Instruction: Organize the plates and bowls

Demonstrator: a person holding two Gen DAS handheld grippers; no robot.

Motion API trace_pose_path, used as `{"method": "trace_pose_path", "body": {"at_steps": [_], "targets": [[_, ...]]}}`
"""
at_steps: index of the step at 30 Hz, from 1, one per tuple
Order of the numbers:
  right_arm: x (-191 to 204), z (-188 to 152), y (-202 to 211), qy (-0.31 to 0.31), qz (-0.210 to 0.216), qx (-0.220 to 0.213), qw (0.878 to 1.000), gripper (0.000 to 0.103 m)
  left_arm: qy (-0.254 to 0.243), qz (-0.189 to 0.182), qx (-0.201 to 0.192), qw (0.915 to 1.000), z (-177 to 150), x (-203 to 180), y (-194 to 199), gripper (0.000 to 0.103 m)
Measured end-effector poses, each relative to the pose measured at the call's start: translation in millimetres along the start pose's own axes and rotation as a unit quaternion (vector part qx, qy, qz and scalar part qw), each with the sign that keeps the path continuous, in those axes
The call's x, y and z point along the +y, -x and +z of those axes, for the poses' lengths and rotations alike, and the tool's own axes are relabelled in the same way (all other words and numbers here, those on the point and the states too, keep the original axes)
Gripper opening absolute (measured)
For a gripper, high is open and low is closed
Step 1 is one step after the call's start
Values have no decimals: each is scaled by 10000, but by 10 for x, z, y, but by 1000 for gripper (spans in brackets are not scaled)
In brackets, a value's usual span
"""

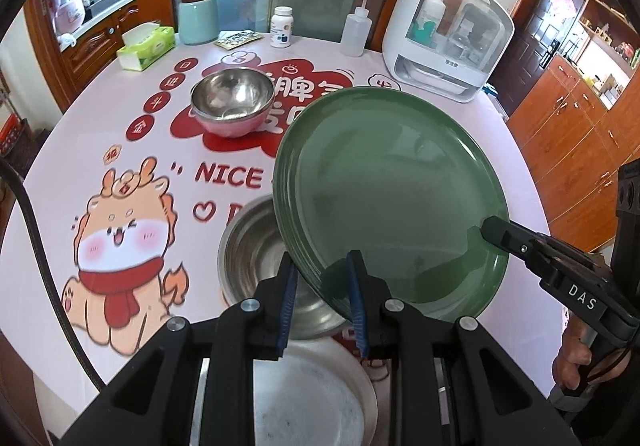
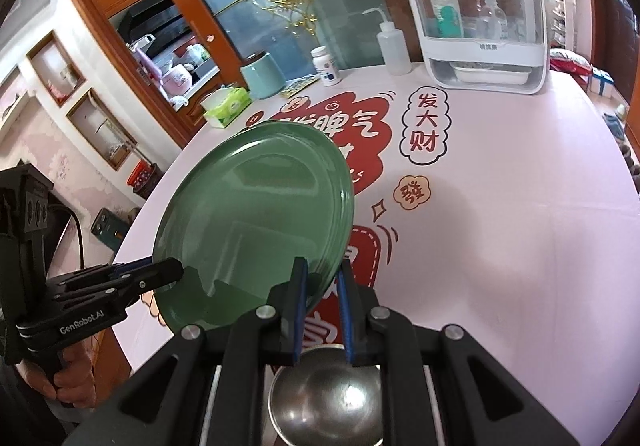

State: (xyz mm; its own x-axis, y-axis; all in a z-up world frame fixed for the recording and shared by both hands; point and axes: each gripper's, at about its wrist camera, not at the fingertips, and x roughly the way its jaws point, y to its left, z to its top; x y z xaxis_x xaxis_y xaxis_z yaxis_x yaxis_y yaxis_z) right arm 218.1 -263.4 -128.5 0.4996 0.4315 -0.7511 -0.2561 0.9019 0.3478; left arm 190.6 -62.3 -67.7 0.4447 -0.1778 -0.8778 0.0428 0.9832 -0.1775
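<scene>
Your left gripper is clamped on the near rim of the green plate, its blue pads pressing the edge from both sides. Your right gripper pinches the same plate at another spot on the rim, so both tools hold it tilted above the table, clear of the cloth.

Directly below your left gripper sits a flat steel plate, and just past it a steel bowl, partly hidden behind the green plate's lower edge. In the right wrist view a steel bowl lies right under the fingers; you cannot tell whether it is the same one.

Farther out, near the middle of the table, a pink bowl with a steel lining stands upright on the red print, well apart from the plate.

At the far edge, from left to right, stand a tissue box, a teal canister, a pill bottle, a squeeze bottle and a white cabinet with bottles inside.
</scene>
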Motion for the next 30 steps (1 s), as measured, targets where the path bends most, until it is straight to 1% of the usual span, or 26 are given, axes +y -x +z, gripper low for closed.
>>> {"method": "trace_pose_path", "body": {"at_steps": [9, 19, 26, 30], "targets": [[195, -297, 110, 322, 101, 66, 9994, 15, 253, 142, -9, 9996, -425, 69, 208, 22], [324, -634, 158, 623, 237, 210, 9976, 15, 570, 271, 22, 9980, -921, 122, 368, 23], [413, -860, 155, 878, 398, 374, 9946, 15, 806, 324, 86, 9962, -1271, 185, 440, 23], [464, -977, 109, 963, 467, 537, 9928, 15, 964, 430, 239, 9941, -1438, 227, 439, 23]]}}
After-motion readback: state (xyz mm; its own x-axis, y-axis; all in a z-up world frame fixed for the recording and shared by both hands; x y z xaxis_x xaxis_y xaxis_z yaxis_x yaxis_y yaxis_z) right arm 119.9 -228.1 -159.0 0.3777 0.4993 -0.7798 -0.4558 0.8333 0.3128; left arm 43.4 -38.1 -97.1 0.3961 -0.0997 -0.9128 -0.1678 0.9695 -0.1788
